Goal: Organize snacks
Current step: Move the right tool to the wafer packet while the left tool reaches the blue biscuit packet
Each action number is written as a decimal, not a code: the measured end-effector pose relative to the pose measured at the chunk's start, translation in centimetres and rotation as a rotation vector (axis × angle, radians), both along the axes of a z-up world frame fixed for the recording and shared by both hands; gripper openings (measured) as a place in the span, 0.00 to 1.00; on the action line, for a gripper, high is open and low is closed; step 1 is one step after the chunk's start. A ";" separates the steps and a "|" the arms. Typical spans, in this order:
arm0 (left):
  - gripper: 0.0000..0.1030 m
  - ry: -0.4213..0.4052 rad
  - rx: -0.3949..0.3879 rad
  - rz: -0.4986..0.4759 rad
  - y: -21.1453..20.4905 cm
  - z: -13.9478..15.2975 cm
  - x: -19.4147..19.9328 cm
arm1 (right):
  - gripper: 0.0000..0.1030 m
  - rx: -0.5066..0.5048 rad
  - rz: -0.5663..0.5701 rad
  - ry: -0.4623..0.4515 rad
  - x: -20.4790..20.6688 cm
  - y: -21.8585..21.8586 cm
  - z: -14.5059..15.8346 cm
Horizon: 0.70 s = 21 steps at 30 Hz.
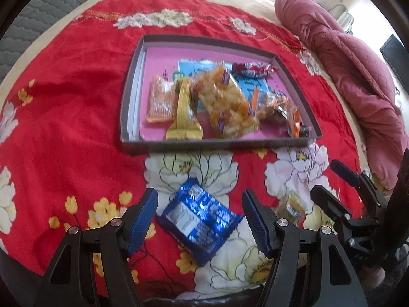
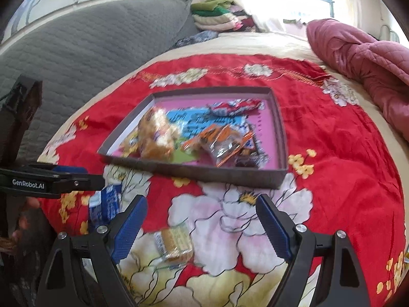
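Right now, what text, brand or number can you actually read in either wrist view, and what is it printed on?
"GenRobot.AI": white letters on the black body of the left gripper, seen side-on in the right wrist view.
Blue snack packet: white print, too blurred to read.
Small clear-wrapped snack: label unreadable.
Snack wrappers in the tray: lettering smeared, unreadable.

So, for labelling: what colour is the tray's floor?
Pink tray floor, clearest in the left wrist view.

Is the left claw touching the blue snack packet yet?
Apart. The left wrist view shows the left claw open, red cloth visible between each pad and the blue packet.
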<state>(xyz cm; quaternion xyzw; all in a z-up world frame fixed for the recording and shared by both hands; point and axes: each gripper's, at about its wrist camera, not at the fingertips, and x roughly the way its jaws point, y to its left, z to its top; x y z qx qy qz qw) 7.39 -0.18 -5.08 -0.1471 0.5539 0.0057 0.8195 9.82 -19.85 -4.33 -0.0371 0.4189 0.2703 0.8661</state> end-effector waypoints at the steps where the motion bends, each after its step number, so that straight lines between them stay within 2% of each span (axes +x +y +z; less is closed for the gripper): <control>1: 0.68 0.008 0.001 -0.005 -0.1 -0.2 -0.2 | 0.84 -0.006 0.013 0.007 -0.1 0.2 -0.1; 4: 0.68 0.028 -0.002 -0.008 -0.1 -0.7 -0.7 | 0.84 -0.032 0.054 0.026 -0.6 0.8 -0.7; 13: 0.68 0.107 -0.084 0.000 -0.2 -2.5 -2.3 | 0.84 -0.113 0.133 0.063 -1.3 2.2 -2.4; 17: 0.68 0.120 -0.112 0.013 -0.4 -3.3 -2.2 | 0.84 -0.137 0.153 0.098 -1.2 2.6 -3.4; 21: 0.68 0.116 -0.125 0.044 -0.4 -3.4 -1.8 | 0.84 -0.148 0.162 0.092 -1.4 2.9 -3.5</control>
